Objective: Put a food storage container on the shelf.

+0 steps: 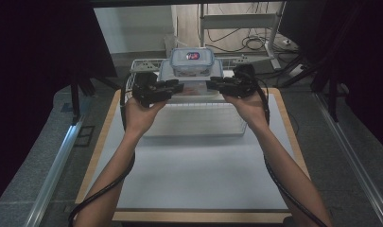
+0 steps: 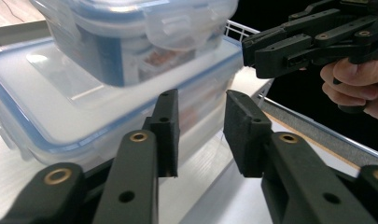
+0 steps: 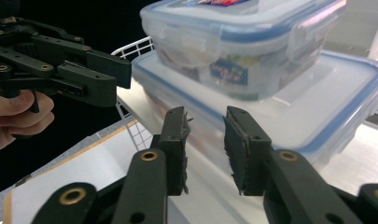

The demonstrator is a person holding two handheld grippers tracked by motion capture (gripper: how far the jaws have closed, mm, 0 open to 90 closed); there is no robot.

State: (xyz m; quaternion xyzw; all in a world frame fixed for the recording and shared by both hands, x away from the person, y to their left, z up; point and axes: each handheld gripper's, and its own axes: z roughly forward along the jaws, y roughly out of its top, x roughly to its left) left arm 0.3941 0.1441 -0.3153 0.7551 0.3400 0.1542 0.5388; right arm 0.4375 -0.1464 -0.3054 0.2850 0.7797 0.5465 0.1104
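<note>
Two stacked containers sit in the upper centre of the high view: a small container point(image 1: 192, 60) on a large container point(image 1: 191, 82), over the wire basket point(image 1: 146, 64). Left gripper point(image 1: 178, 88) and right gripper point(image 1: 211, 84) are both released, jaws apart, empty, beside the large one.

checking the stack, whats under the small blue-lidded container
A larger clear container with a blue-rimmed lid, standing in the white wire basket. Its contents show only as a blur through the wall.

Showing clear, glossy plastic with blue seal rims on both stacked containers point(image 1: 191, 71). Looking matt black and hard on each claw point(image 2: 200, 135), slightly frayed at the pads point(image 3: 238, 149). Gleaming white-coated wire on the rack point(image 1: 198, 124); matt white top, wood edging on the desk point(image 1: 198, 175).
</note>
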